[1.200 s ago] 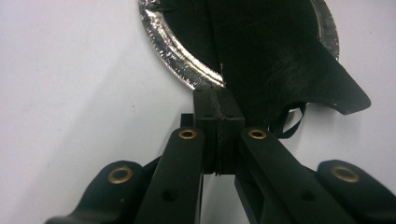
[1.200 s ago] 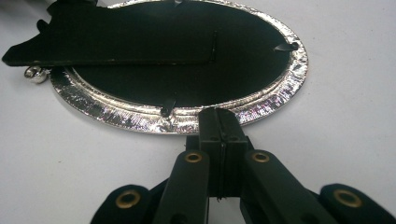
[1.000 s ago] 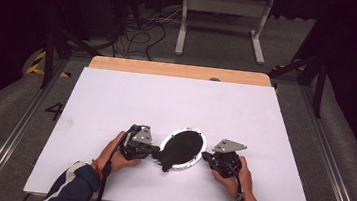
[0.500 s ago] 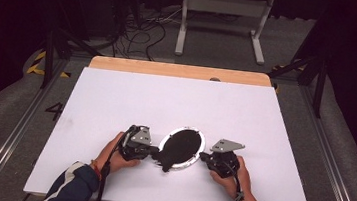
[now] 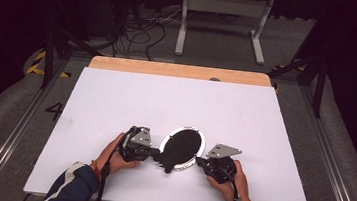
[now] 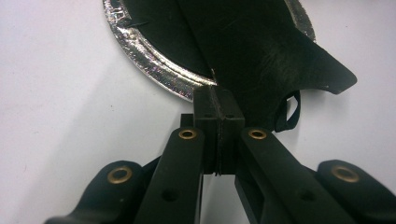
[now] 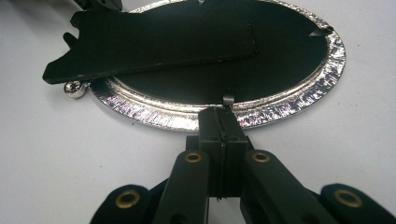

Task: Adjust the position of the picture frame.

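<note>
Near table edge: the oval frame [image 5: 201, 142] lies flat on the white table [image 5: 166, 99], between the two hands, and its silver rim faces up.
Frame cover: a black back panel [image 5: 179, 148] lies over the oval. In the right gripper view the panel [image 7: 154, 39] is lifted at one end and sticks out past the rim [image 7: 299, 100].
Left gripper: the left gripper [image 5: 153, 153] has its jaws pressed together, and they seem to pinch the edge of the panel [image 6: 261, 56] just where it meets the rim [image 6: 154, 60].
Right gripper: the right gripper [image 5: 200, 159] also has its jaws together, on a small metal tab [image 7: 228, 99] at the near rim.
Change: compared with one second ago, the right gripper has come a little closer to the frame. The left gripper and the frame stay at the same place.
Meaning: I judge that both grips are now set, one on the panel and one on the tab. The work seems to be opening the back of the frame, and the panel is not yet free.
</note>
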